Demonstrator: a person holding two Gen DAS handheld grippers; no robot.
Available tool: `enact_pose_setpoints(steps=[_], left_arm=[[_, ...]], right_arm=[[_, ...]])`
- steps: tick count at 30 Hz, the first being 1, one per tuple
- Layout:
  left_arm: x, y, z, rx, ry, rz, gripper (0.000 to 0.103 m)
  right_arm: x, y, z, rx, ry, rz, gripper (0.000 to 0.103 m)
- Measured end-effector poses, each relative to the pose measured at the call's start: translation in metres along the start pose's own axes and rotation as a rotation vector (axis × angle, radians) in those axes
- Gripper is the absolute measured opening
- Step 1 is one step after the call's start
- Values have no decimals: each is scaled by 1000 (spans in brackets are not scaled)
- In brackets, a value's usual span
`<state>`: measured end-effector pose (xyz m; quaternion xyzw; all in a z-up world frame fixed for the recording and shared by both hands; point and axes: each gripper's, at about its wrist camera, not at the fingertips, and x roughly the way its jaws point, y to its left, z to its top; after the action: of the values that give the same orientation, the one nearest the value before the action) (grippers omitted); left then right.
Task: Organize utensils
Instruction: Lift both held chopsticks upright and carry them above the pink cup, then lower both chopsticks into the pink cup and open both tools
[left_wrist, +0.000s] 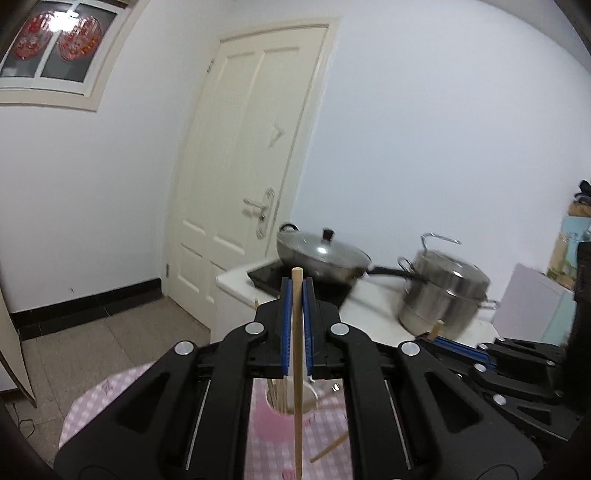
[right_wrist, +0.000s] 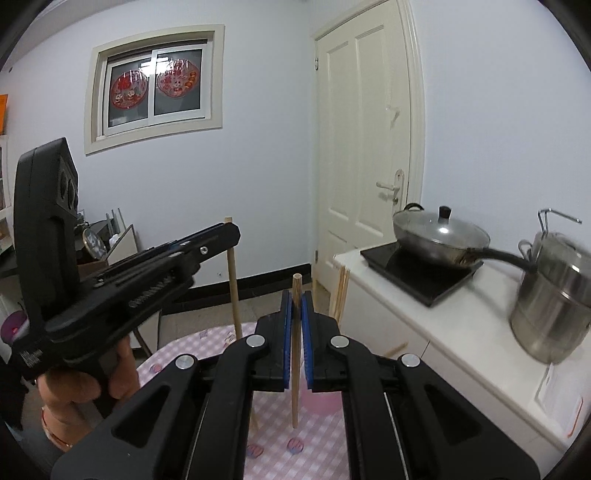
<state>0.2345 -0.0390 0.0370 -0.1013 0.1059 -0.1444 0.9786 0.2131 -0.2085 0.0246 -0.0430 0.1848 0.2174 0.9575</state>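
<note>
While each gripper (left_wrist: 296, 291) (right_wrist: 296, 301) pinches one chopstick (left_wrist: 297, 369) (right_wrist: 295, 354) above the pink cup (left_wrist: 280, 413), a tilted stick could miss its rim.

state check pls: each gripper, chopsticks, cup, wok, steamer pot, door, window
left gripper: shut on a chopstick
left chopstick: upright, lifted
right gripper: shut on a chopstick
right chopstick: upright, lifted
pink cup: upright on the checked cloth, chopsticks inside
loose chopstick: lying on the cloth
wok: lid on, on the cooktop
steamer pot: lid on
door: closed
window: closed
</note>
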Motion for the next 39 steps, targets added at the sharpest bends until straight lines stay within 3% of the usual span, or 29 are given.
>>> enact_pose_setpoints(steps=[9,16,25,39], left_arm=[[56,-7,15,15,-66,53,6],[82,-8,2,19,-114,81,6],[106,7,-43,10,-46,93,6],[93,9,-65,20,29,56,6]], right_arm=[[26,-30,21,22,-38,-22,4],[45,-46,21,51,-54,-28,4],[68,-52,-7,62,15,-28,4],[76,-39,-37,53,105,-30,4]])
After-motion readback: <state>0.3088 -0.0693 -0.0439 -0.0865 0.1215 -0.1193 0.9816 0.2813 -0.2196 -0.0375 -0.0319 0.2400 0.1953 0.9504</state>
